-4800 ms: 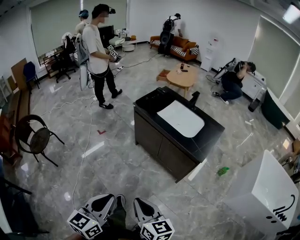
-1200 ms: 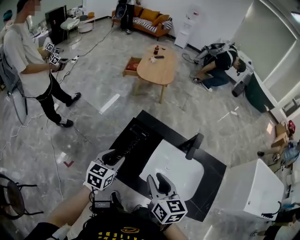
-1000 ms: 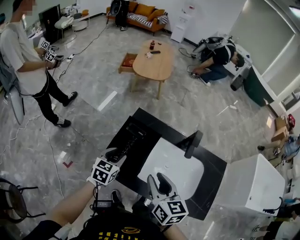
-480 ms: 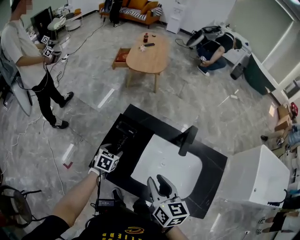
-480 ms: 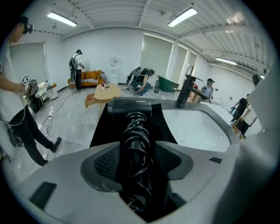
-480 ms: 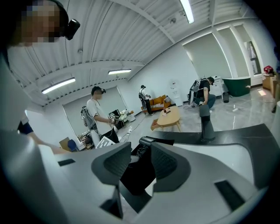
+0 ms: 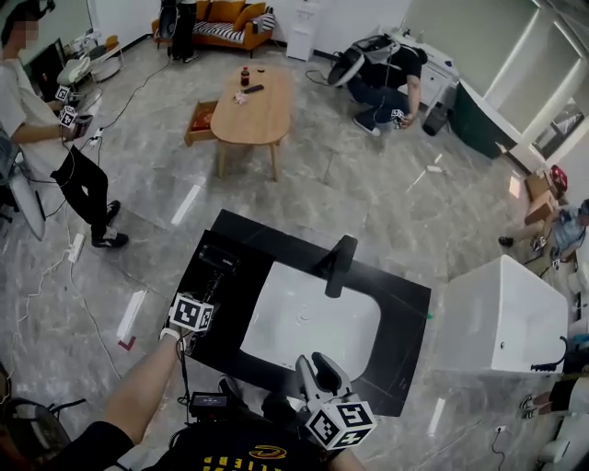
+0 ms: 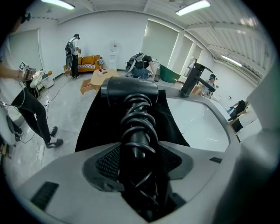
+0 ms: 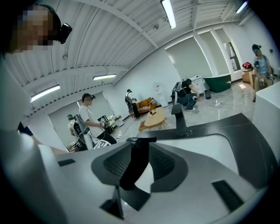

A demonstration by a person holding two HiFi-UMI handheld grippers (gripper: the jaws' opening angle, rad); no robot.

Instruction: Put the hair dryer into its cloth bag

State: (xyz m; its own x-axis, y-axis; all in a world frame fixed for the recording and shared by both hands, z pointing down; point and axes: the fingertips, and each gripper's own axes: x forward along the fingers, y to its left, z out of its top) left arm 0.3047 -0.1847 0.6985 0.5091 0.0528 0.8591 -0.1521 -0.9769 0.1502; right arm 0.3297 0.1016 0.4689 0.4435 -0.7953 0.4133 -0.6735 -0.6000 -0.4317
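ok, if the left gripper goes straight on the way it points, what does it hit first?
The hair dryer: its cord-wrapped handle lies between the jaws of the left gripper, which have just been opening and don't look clamped on it. Depth is unclear, but nothing else shows in that line.

In the head view the desk (image 7: 409,308) fills the lower middle of the frame, set on a slant. The sink (image 7: 313,322) is sunk in its middle. The tap (image 7: 340,267) stands on the rim at the sink's far side. The hair dryer (image 7: 217,265) lies on the desk's left end, left of the sink.

Beyond the desk, in the upper left, stands a table (image 7: 253,106) with a bottle (image 7: 245,74) on it. A sofa (image 7: 230,14) is behind that, at the top edge. One person (image 7: 41,120) stands at the far left of the frame, and another person (image 7: 377,69) crouches at the upper middle. A big box (image 7: 502,317) stands just right of the desk.
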